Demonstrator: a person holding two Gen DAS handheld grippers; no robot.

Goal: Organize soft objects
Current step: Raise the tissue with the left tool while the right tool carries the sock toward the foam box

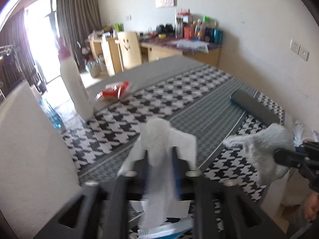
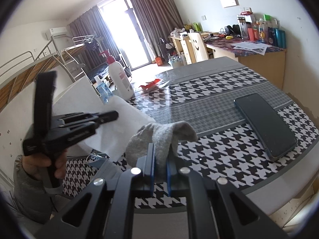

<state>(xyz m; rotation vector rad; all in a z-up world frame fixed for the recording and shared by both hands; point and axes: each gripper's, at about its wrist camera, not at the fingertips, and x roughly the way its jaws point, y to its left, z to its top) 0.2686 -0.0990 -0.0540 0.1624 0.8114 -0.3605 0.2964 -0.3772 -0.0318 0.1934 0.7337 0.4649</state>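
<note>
Grey and fuzzy, a sock (image 2: 159, 137) sits pinched between the blue pads of the right gripper (image 2: 160, 165). Its fingers are closed tight on the sock, and the soft ends flop out to both sides above the table (image 2: 219, 155). The table wears a black-and-white checked cloth.

A white tissue (image 1: 165, 139) stands between the fingers of the left gripper (image 1: 160, 159). Those fingers are parted. The picture from the left wrist is blurry, so it is hard to tell if the pads touch the tissue. In the right wrist view the left gripper is held up over the near left side of the table by a hand (image 2: 42, 165) in a grey sleeve, with the white tissue spread wide behind its tips.

A dark phone (image 2: 265, 125) lies flat on the table, to the right of the sock and well apart from it. A tall white bottle (image 2: 120, 77) with a red pump stands at the far left edge. Near it lies a red wrapper (image 2: 150, 84). A small blue bottle (image 2: 102, 91) stands just beside the white one. Under the left gripper, a light blue face mask (image 2: 101, 159) rests on the cloth.
</note>
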